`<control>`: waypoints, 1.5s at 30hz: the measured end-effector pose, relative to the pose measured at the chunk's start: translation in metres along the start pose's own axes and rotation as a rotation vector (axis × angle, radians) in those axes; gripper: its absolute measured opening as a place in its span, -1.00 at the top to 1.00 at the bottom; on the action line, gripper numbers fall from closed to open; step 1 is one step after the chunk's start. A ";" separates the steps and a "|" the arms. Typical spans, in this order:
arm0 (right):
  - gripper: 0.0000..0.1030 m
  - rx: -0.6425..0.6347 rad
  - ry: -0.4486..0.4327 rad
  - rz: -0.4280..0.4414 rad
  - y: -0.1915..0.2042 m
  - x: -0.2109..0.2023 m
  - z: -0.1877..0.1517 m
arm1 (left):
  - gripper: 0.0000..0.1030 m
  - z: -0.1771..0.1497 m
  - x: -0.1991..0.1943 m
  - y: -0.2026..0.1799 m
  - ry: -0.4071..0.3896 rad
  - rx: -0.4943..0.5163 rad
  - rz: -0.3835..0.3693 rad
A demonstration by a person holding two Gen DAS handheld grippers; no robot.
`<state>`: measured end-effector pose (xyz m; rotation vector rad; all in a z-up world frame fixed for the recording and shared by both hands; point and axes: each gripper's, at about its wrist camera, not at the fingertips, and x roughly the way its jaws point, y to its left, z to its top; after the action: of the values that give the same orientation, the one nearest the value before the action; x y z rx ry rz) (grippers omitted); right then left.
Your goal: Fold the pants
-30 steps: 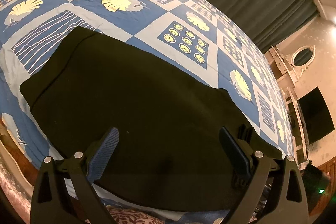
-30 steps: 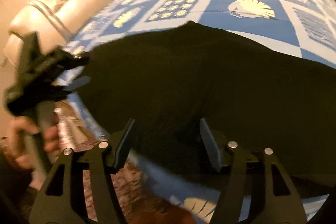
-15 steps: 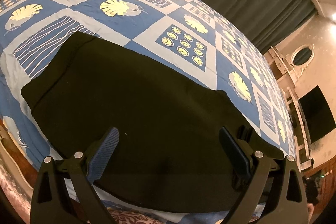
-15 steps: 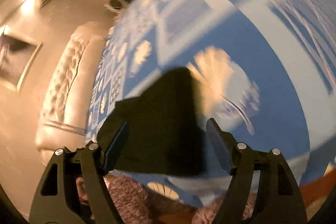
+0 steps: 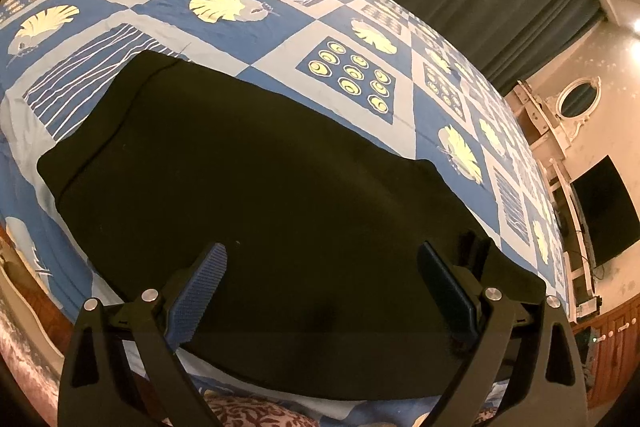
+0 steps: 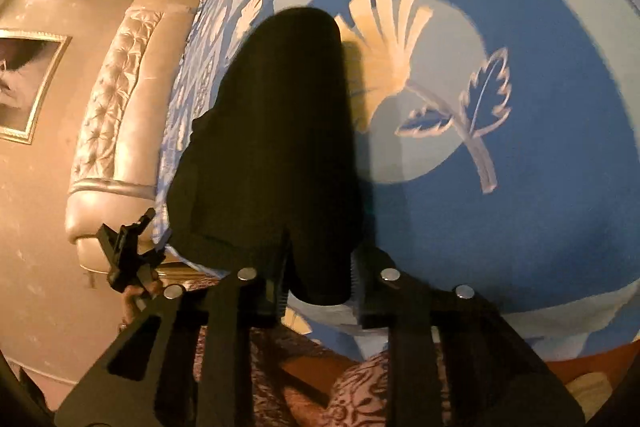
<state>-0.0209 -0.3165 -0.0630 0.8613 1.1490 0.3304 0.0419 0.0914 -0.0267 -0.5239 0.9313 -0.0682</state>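
Both wrist views look steeply down, close over the pants (image 5: pixel 280 195) on the bed (image 5: pixel 360 23).

black left gripper (image 5: pixel 322 293), blue ribbed pads (image 5: pixel 198 293), seemingly silver screws

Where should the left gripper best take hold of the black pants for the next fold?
Probably the near hem edge of the black pants, approached from the bed's near side: the cloth lies flat, that edge sits just below the open left gripper, and the right gripper is closing on the other end.
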 end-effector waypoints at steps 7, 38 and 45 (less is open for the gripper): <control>0.41 -0.035 0.018 0.015 -0.003 -0.002 0.002 | -0.85 0.000 -0.001 0.002 -0.002 -0.008 -0.005; -0.26 -0.116 -0.252 -0.051 0.032 -0.023 0.074 | -0.85 0.044 -0.043 0.034 -0.069 0.002 -0.196; -0.39 -0.170 -0.317 -0.102 0.063 -0.027 0.053 | -0.85 0.075 -0.060 0.124 -0.068 -0.135 -0.189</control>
<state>0.0279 -0.3154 0.0085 0.6745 0.8538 0.1955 0.0439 0.2462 -0.0020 -0.7347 0.8219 -0.1576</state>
